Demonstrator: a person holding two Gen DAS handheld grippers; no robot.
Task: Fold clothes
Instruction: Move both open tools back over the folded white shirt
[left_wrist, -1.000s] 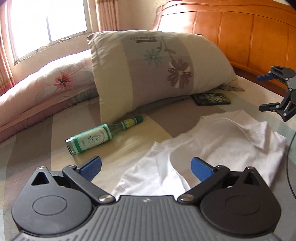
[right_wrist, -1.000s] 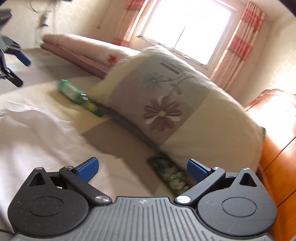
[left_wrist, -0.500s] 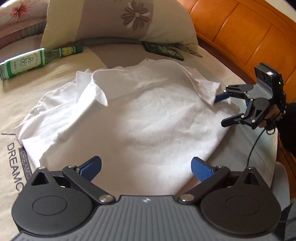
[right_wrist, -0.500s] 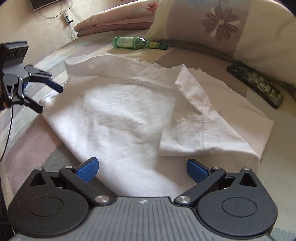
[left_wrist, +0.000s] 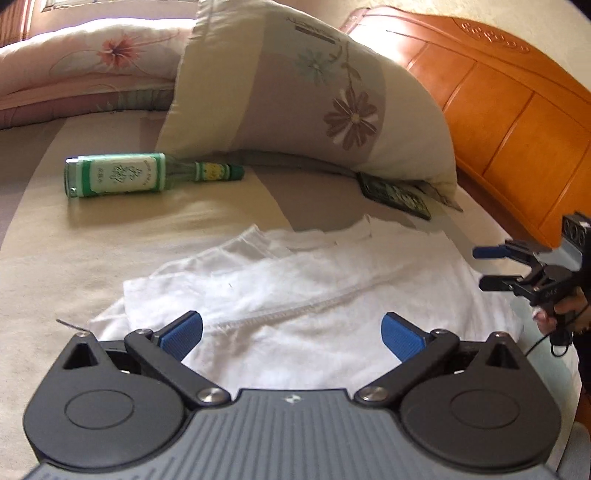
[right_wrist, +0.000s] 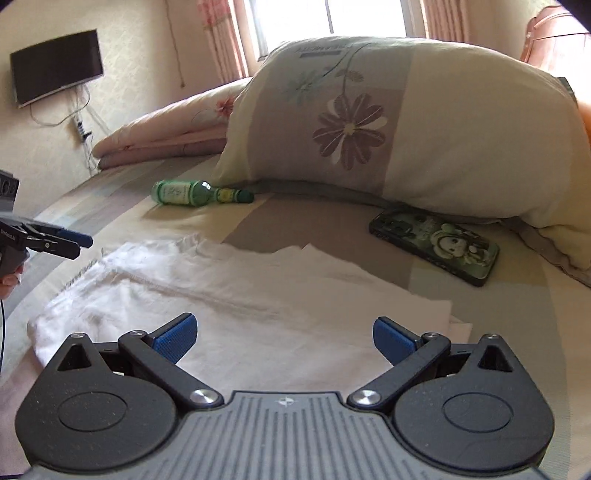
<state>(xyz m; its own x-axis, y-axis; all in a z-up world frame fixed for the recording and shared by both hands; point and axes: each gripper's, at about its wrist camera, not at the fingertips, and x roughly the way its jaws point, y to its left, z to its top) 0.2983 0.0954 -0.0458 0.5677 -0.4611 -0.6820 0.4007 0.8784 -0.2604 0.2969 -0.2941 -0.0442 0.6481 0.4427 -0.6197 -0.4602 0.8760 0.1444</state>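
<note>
A white garment (left_wrist: 332, 295) lies partly folded and flat on the bed, also seen in the right wrist view (right_wrist: 229, 306). My left gripper (left_wrist: 291, 334) hovers open over its near left part, blue pads wide apart with nothing between them. My right gripper (right_wrist: 282, 338) is open above the garment's near right part, empty as well. In the left wrist view the right gripper (left_wrist: 491, 267) shows at the garment's right edge, held by a hand. The left gripper (right_wrist: 74, 245) appears at the left of the right wrist view.
A green glass bottle (left_wrist: 144, 175) lies on the bed beyond the garment. A phone in a green case (right_wrist: 436, 243) rests by a large flowered pillow (right_wrist: 388, 125). A folded pink quilt (left_wrist: 85, 70) sits far left; an orange wooden headboard (left_wrist: 517, 122) stands right.
Both grippers have tilted up and drawn back to a lower view across the garment. The garment now looks folded narrower, with a hem seam lying across it. Both stay open.
</note>
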